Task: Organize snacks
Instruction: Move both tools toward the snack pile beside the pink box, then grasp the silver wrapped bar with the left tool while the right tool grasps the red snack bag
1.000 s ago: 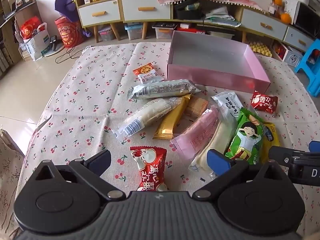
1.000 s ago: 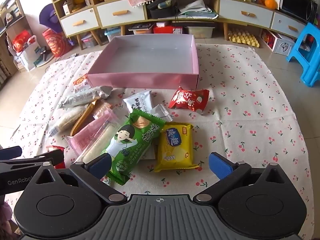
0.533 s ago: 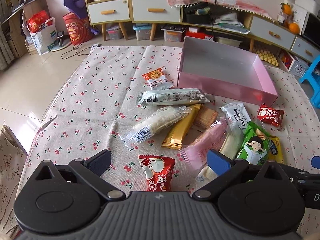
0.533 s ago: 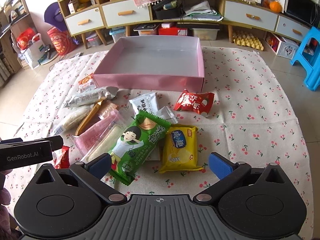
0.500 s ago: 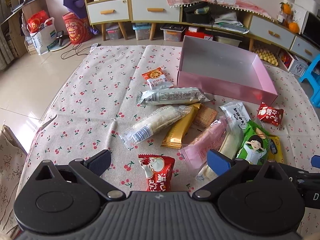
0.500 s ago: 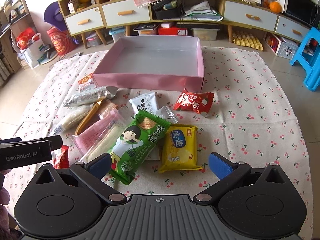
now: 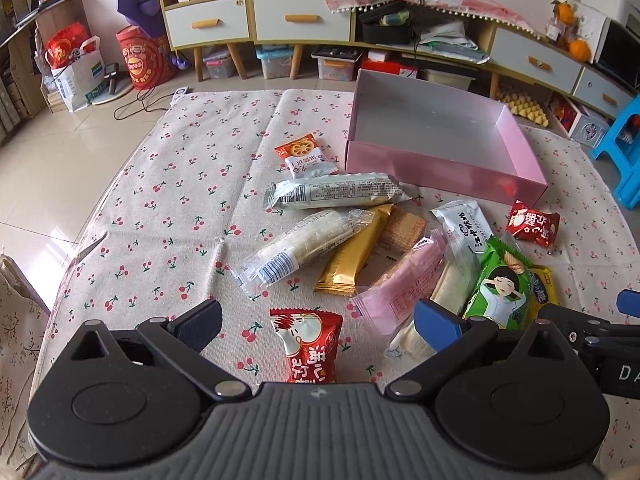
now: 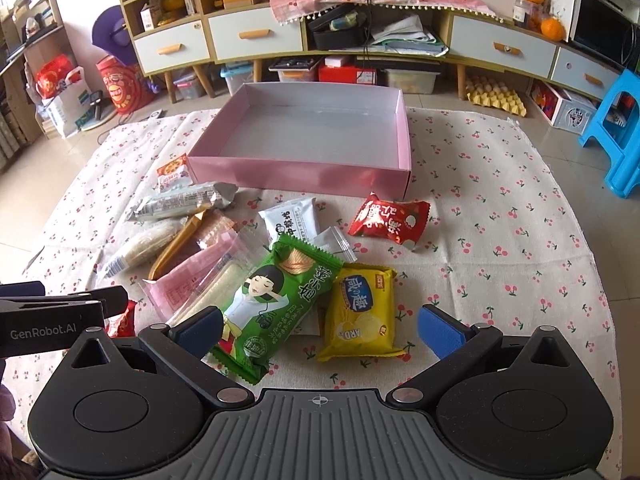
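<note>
The shallow pink cardboard box sat at 12 o'clock on the cherry-print cloth, open on top with nothing inside. Two red snack packs lay there, with one green crinkly pack and one yellow pack. The left gripper and right gripper both had fingers wide apart, holding nothing.

A matt woven cloth with a red cherry print lies under everything. The shallow pink box looks like smooth cardboard with a slight satin sheen. The green snack packet, yellow biscuit packet and gold bar wrapper are glossy plastic film. The clear crinkled wrapper on the pale roll glints.
</note>
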{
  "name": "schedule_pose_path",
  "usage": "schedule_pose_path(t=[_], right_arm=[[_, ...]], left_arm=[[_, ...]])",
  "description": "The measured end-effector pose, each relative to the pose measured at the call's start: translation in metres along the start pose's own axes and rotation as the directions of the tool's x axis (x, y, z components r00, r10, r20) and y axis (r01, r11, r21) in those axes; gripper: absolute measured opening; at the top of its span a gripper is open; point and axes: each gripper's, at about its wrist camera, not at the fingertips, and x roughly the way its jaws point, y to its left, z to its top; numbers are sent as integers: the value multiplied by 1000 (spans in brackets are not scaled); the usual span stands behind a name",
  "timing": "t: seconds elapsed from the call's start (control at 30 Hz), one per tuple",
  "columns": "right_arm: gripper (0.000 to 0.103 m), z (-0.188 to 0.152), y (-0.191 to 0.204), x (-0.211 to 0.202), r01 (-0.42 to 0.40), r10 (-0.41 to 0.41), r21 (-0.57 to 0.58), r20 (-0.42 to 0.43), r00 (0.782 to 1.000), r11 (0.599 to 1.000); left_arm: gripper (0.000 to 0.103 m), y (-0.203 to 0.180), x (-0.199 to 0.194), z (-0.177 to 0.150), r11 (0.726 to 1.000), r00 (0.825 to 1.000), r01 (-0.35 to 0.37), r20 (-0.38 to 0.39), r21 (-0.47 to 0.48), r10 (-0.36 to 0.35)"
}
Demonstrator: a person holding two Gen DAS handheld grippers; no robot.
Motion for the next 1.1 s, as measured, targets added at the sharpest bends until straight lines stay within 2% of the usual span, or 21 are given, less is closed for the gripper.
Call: schedule_pose_path(t=[0.17, 0.4, 0.6, 0.67, 0.87, 1.1], right_arm=[[103, 5, -4, -1, 3, -3, 14, 20, 1000, 1000], [103, 7, -1, 6, 12, -11, -48, 29, 1000, 999], [103, 3, -5, 17, -41, 44, -61, 49, 998, 997], [103, 4, -8, 23, -44, 48, -72, 55, 997, 996], [103, 18, -24, 44, -70, 71, -42, 6, 997, 997], [103, 39, -44, 60, -81, 81, -19, -10, 997, 997]], left_arm=[[102, -6, 3, -2, 999, 1000, 0, -1, 35, 0], [102, -6, 11, 2, 998, 1000, 15, -20, 57, -14], [102, -2, 21, 9, 998, 1000, -1, 14, 69, 0], [102, 0, 26, 14, 998, 1000, 11, 10, 67, -12], [102, 15, 44, 35, 998, 999, 42, 19, 37, -43], [100, 24, 72, 61, 987, 990, 140, 4, 80, -140]])
